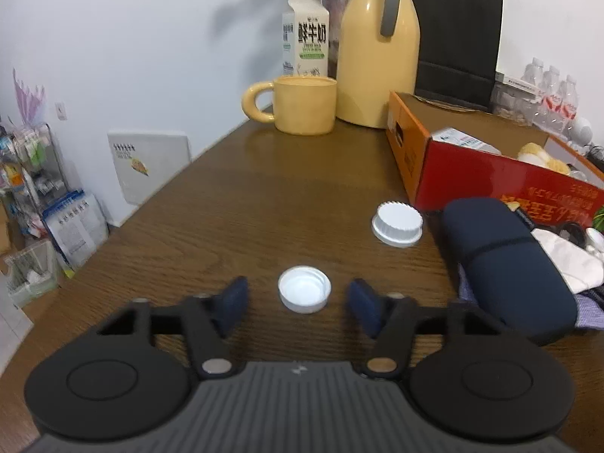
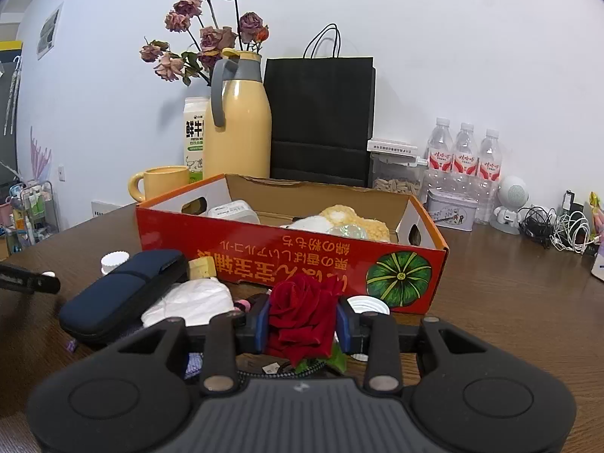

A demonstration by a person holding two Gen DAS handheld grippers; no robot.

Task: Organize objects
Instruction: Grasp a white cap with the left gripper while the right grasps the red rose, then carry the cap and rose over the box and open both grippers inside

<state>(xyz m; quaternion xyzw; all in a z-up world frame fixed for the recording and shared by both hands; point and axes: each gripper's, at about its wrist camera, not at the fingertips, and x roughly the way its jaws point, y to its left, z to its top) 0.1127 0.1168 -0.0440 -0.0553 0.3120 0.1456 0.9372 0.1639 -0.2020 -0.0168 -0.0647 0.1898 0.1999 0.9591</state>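
A small white bottle cap [image 1: 304, 293] lies open side up on the brown wooden table [image 1: 245, 204]. My left gripper [image 1: 298, 291] is low over the table with the cap between its blue pads [image 1: 234, 302]; a gap shows on each side, so it stands open. A larger ribbed white lid [image 1: 398, 222] lies further right, beside a red cardboard box [image 1: 472, 173]. In the right wrist view my right gripper [image 2: 302, 321] is shut on a red fabric rose [image 2: 302, 309], held just in front of the red box [image 2: 287, 253].
A dark blue pouch [image 1: 506, 264] and white cloth [image 2: 192, 302] lie by the box, which holds several items. At the back stand a yellow mug [image 1: 302, 105], yellow jug [image 1: 377, 56], milk carton [image 1: 305, 37], black paper bag [image 2: 321, 113] and water bottles [image 2: 464, 151].
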